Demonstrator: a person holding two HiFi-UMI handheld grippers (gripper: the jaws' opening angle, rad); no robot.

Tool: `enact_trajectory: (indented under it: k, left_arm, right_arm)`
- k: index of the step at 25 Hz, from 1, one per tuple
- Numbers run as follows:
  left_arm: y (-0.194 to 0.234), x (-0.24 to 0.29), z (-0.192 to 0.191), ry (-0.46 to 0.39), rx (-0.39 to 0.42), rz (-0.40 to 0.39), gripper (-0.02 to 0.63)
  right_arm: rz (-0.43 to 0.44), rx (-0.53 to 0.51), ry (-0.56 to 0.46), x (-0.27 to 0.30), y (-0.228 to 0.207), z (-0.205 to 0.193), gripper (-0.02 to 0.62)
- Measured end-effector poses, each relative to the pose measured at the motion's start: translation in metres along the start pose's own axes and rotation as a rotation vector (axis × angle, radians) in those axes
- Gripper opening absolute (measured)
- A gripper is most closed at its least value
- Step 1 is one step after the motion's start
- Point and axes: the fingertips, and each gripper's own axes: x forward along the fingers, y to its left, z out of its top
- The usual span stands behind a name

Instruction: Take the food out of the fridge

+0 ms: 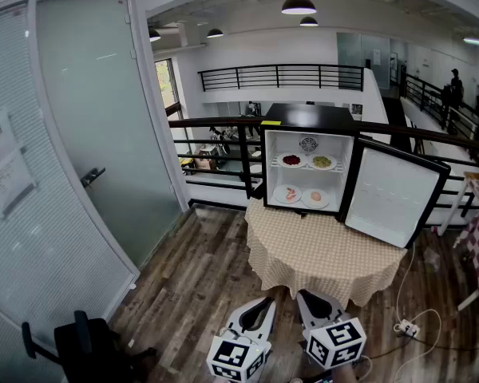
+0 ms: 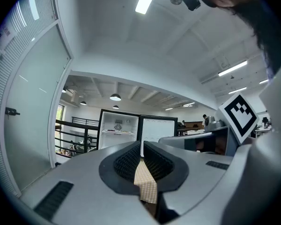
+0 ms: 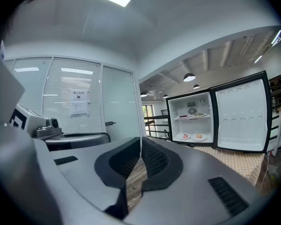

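The left gripper has its jaws pressed together with nothing between them. The right gripper is the same, shut and empty. Both hang low in front of the round table with its checked cloth, well apart from the mini fridge at the table's far edge.

The fridge door is swung wide to the right. The food sits inside on four plates:
- at the upper shelf's left, a plate of dark red food
- beside it to the right, a plate of yellow-green food
- at the lower shelf's left, a plate of pink food
- to its right, a plate with a pale orange piece

The step in hand looks like the approach. To do it well, I judge:
- the jaws should spread before they enter the cabinet
- each claw should take a plate by its near rim
- the plate should stay level as it is drawn straight out, clear of the door

As for writing, a paper notice on the glass wall has print too small to read. The marker cubes carry only black-and-white squares. No brand shows on the fridge.
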Motion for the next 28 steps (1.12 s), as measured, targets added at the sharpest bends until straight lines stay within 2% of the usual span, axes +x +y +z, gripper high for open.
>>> enact_trajectory:
  k: [8, 15, 19, 28]
  left_arm:
    - [-0.013, 0.020, 0.001, -0.011, 0.014, 0.018, 0.021]
    - [-0.027, 0.038, 0.004, -0.048, 0.020, 0.059, 0.021]
    - [-0.035, 0.045, -0.006, -0.030, 0.028, 0.069, 0.021]
    - [-0.050, 0.064, -0.015, 0.015, 0.018, 0.039, 0.021]
  right_arm:
    - [0.014, 0.021, -0.041, -0.006, -0.026, 0.006, 0.026]
    - [0.042, 0.033, -0.023, -0.014, -0.052, -0.004, 0.026]
    - [0.061, 0.034, -0.009, -0.018, -0.060, -0.012, 0.026]
    - [0.080, 0.065, 0.005, -0.020, -0.075, -0.023, 0.026]
